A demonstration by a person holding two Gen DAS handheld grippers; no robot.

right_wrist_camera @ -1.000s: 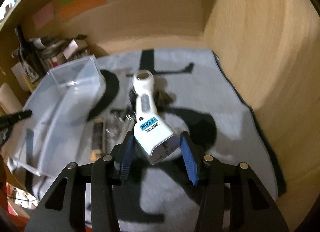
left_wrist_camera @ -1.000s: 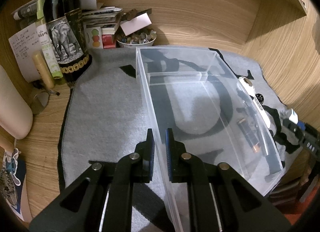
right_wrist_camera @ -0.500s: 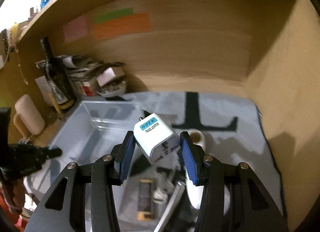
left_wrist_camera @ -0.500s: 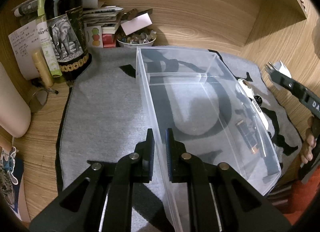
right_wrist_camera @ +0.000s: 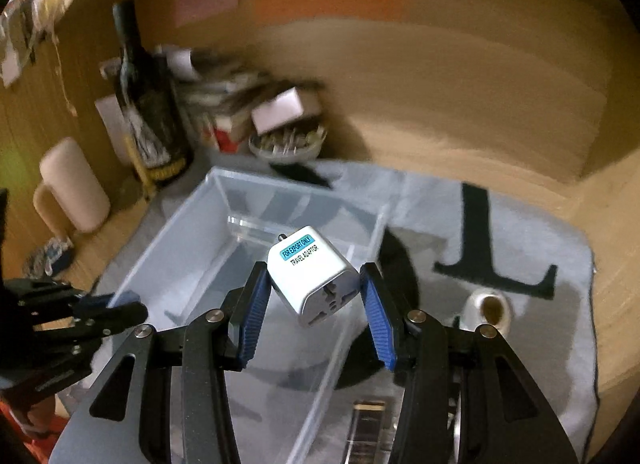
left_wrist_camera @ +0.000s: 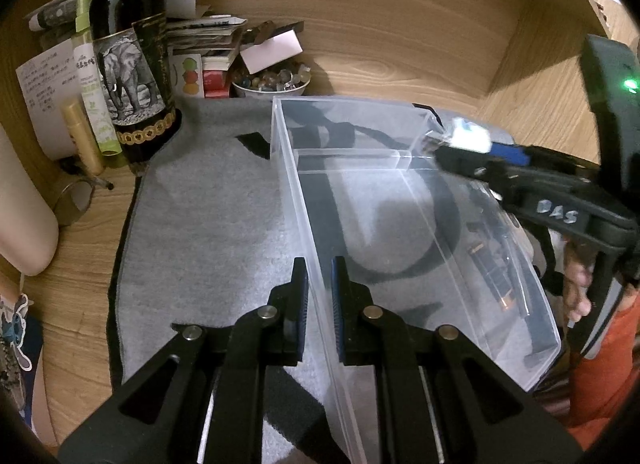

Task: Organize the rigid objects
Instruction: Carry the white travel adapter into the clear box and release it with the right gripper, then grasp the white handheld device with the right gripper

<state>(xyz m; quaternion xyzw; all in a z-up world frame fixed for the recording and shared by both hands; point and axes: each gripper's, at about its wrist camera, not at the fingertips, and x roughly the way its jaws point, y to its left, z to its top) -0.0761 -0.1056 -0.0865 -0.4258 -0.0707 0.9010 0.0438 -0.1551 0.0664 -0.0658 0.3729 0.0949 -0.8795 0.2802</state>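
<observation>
The clear rectangular plastic bin [right_wrist_camera: 208, 248], standing on the grey felt mat [left_wrist_camera: 208, 224] that covers the wooden desk [left_wrist_camera: 400, 44], looks empty in both of its compartments, so the sorting appears to be at its very beginning. Several things lie on the mat outside the bin's right wall and seem yet to be put away: a white handle-shaped device with a round end [right_wrist_camera: 489, 306], a dark battery-like cylinder with a copper tip [right_wrist_camera: 369, 420], and some small metal pieces too blurred to name.

The white cube-shaped travel adaptor with a blue label [right_wrist_camera: 316, 280] is the first thing on its way. The right hand-held gripper [right_wrist_camera: 316, 308] has it clamped between its blue pads, jaws partly spread to the adaptor's width, socket face turned toward the camera and prongs pointing away. It hangs in the air above the bin's right wall, close to the inner divider (in the left wrist view it shows near the far right corner), not yet lowered inside.

The left hand-held gripper [left_wrist_camera: 319, 296] is squeezed tight on the bin's near left wall, one pad inside and one outside, apparently steadying the bin.
</observation>
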